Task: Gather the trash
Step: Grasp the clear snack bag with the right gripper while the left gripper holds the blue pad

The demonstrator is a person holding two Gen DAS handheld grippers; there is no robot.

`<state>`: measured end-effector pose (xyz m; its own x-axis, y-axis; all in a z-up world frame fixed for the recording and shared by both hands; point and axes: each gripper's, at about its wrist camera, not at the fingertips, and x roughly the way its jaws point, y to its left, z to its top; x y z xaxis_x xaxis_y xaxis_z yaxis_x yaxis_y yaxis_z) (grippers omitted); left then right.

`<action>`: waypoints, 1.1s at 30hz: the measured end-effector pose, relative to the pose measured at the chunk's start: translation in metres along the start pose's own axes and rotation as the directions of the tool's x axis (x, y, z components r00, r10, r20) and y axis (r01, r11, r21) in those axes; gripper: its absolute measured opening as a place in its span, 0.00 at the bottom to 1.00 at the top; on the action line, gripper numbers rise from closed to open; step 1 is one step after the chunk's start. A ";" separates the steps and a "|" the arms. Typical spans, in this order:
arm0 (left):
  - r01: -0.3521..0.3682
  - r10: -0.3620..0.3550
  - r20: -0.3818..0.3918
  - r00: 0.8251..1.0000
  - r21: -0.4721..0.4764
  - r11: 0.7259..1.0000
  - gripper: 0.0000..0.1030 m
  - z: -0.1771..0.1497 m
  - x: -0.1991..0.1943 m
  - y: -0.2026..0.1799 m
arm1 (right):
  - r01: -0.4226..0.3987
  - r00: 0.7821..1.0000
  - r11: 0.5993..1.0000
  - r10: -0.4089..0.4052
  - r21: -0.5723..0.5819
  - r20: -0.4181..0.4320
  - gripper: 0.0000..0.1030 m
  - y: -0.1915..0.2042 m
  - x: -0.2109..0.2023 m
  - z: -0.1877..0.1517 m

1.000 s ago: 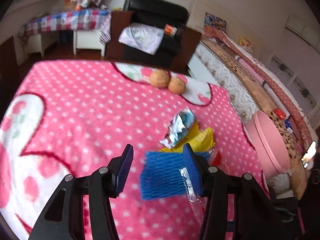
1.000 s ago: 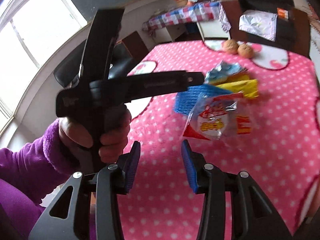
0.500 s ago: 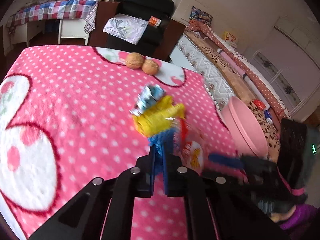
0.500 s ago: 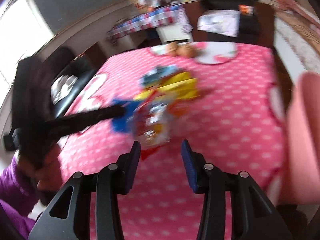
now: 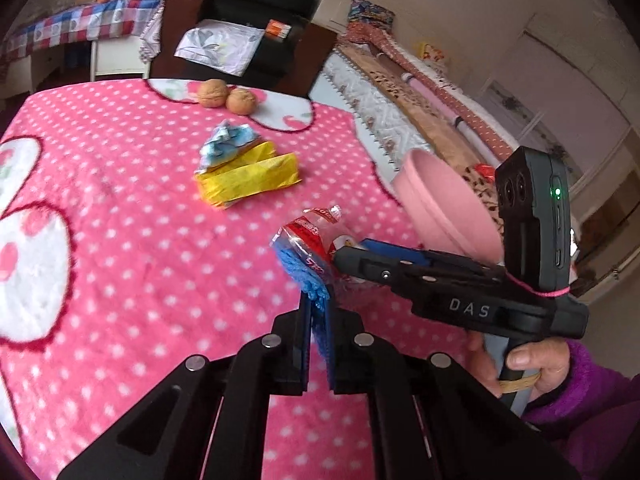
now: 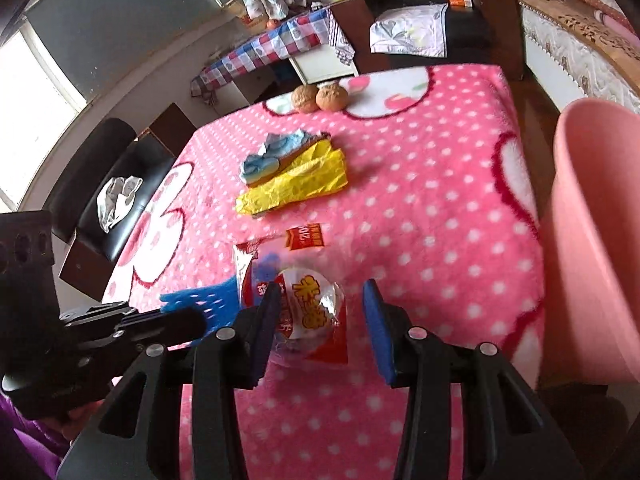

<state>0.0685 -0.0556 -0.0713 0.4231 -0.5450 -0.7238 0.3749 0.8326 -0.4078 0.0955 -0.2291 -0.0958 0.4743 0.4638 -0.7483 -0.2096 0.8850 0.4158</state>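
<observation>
My left gripper [image 5: 318, 312] is clamped tight on the blue foam net [image 5: 302, 276], pinching its near edge just above the pink dotted tabletop [image 5: 120, 240]. My right gripper [image 6: 320, 312] stands half open, and the clear snack wrapper [image 6: 310, 304] with red and yellow print lies between its fingers; I cannot tell whether a pad touches it. The net and wrapper overlap at the near right of the tabletop, close to the pink bin [image 6: 592, 240] off the right edge. Farther back, near the middle, sit the yellow wrapper [image 5: 250, 178] and the crumpled blue-white wrapper [image 5: 226, 144], touching each other; two walnuts [image 5: 228, 96] rest at the far edge. All of this looks feather-light. The net is soft and springy, so I judge a deep pinch holds best. The clear film looks slick and crinkly, likely to slide; I would take it at a bunched fold or sealed edge rather than the flat face.
</observation>
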 end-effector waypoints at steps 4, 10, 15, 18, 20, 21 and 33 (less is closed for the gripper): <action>-0.046 0.046 0.018 0.999 -0.037 0.998 0.05 -0.004 -0.009 0.011 | -0.023 1.000 1.000 0.023 -0.020 -0.003 0.20 0.007 -0.002 -0.007; -0.096 0.103 0.090 0.991 -0.082 0.992 0.04 -0.006 -0.029 0.020 | 0.040 0.995 0.997 -0.033 -0.070 0.097 0.12 0.014 -0.031 -0.010; -0.158 0.168 0.168 0.971 -0.072 0.985 0.04 -0.005 -0.051 0.016 | 0.093 0.983 0.992 -0.079 -0.081 0.164 0.12 0.013 -0.056 -0.012; -0.194 0.202 0.199 0.959 -0.059 0.979 0.04 -0.005 -0.059 0.012 | 0.121 0.978 0.988 -0.102 -0.098 0.181 0.12 0.015 -0.062 -0.017; -0.207 0.214 0.208 0.954 -0.055 0.977 0.05 -0.005 -0.062 0.010 | 0.137 0.975 0.984 -0.114 -0.113 0.188 0.12 0.015 -0.066 -0.022; -0.210 0.217 0.211 0.953 -0.055 0.976 0.05 -0.005 -0.063 0.009 | 0.145 0.974 0.982 -0.121 -0.121 0.193 0.12 0.016 -0.067 -0.025; -0.231 0.245 0.222 0.944 -0.089 0.969 0.05 -0.008 -0.068 0.000 | 0.104 0.975 0.989 -0.080 -0.104 0.209 0.12 0.005 -0.081 -0.040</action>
<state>0.0330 -0.0178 -0.0266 0.6744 -0.3320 -0.6595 0.1922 0.9413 -0.2774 0.0217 -0.2605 -0.0544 0.6580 0.3725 -0.6544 -0.2468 0.9278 0.2799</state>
